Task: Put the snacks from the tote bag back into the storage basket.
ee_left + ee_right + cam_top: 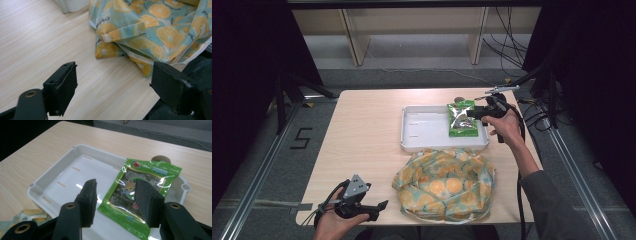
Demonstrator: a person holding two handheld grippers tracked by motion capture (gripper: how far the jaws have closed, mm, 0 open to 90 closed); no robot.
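Observation:
A green snack packet (pixel 461 119) (pixel 145 182) lies flat in the right end of a white tray (pixel 422 127) (pixel 75 177) at the back of the table. My right gripper (pixel 472 114) (pixel 116 185) hovers just over the packet from its right side, jaws open, pads clear of it. A crumpled cloth printed with orange slices (pixel 444 185) (pixel 155 27) lies in front of the tray. My left gripper (pixel 381 210) (pixel 113 67) rests low at the table's front edge, left of the cloth, jaws wide open with bare wood between them.
The wooden table (pixel 362 130) has bare room across its left half. A round cable hole (pixel 458 98) (pixel 161 159) sits just behind the tray. Beyond the far edge are floor, shelf legs and loose cables (pixel 507 45).

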